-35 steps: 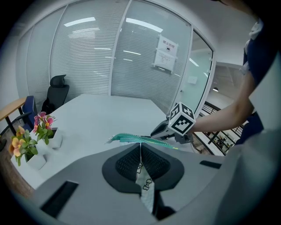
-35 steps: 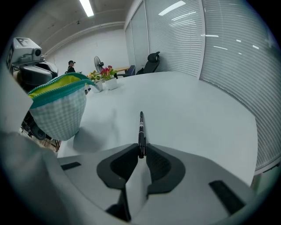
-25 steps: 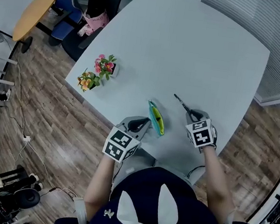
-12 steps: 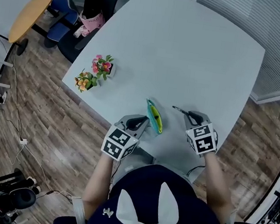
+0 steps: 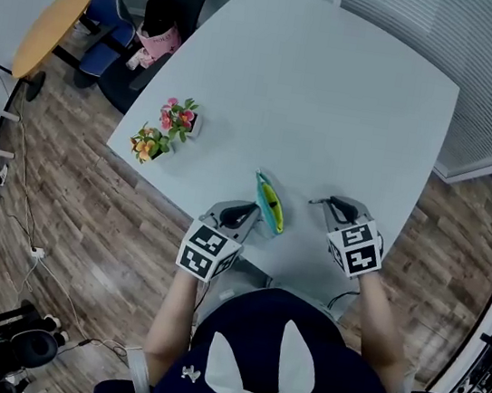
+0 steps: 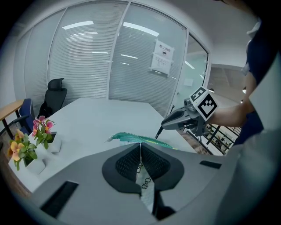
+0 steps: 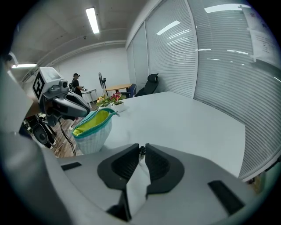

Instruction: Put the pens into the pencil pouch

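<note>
**Pen on its way to the pouch mouth**

Step in hand: carrying a pen across to the pouch.

- **Right gripper** [image 5: 326, 203]: is gripping a dark pen [image 5: 316, 200] by its back end. The jaws are closing tighter on it, and the tip is pointing toward the pouch, seemingly raised off the white table [image 5: 352, 97].
- **Left gripper** [image 5: 255, 223]: is pinching the pencil pouch [image 5: 269, 202] by its fabric wall, jaws pressed fully together, and is propping it upright near the table's front edge.
- **Pouch:** is showing a teal zip rim, a yellow-green lining and a pale patterned body, with the mouth gaping open.

Next move, as I judge it: the pen tip needs lining up over the mouth and tilting downward before release. The slim opening is leaving little margin.
</note>
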`<action>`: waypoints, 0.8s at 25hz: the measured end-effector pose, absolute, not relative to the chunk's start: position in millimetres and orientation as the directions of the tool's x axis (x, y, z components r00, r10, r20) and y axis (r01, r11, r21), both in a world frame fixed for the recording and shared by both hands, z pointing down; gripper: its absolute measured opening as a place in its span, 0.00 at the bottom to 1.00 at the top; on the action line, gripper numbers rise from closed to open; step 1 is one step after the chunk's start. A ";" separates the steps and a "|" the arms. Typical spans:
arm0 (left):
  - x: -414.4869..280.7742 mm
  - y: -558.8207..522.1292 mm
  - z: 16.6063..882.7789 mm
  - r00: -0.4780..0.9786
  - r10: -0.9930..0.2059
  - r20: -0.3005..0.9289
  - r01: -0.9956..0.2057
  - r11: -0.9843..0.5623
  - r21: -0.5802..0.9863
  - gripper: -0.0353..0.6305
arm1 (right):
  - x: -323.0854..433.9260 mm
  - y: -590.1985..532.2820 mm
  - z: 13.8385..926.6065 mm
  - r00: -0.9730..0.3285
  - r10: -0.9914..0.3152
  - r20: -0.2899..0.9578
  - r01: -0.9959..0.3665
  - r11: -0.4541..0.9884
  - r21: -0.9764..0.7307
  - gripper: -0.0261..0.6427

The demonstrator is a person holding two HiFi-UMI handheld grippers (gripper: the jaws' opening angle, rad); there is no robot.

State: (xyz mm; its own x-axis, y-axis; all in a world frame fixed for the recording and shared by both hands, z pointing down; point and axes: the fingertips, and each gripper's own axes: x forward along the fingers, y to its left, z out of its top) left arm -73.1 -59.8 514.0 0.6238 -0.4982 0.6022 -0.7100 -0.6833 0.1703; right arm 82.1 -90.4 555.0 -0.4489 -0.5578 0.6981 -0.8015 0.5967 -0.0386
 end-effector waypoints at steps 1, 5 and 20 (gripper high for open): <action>-73.4 -59.6 513.6 0.624 -0.500 0.600 -0.710 -0.684 0.169 0.09 | 82.2 -90.0 553.2 -0.450 -0.560 0.696 -0.802 0.596 -0.038 0.12; -74.3 -58.7 511.5 0.625 -0.505 0.595 -0.710 -0.685 0.164 0.09 | 81.4 -90.0 543.1 -0.456 -0.576 0.678 -0.805 0.592 -0.038 0.12; -79.4 -56.2 515.3 0.632 -0.505 0.587 -0.706 -0.688 0.168 0.09 | 74.6 -90.6 489.7 -0.529 -0.640 0.558 -0.821 0.552 -0.146 0.11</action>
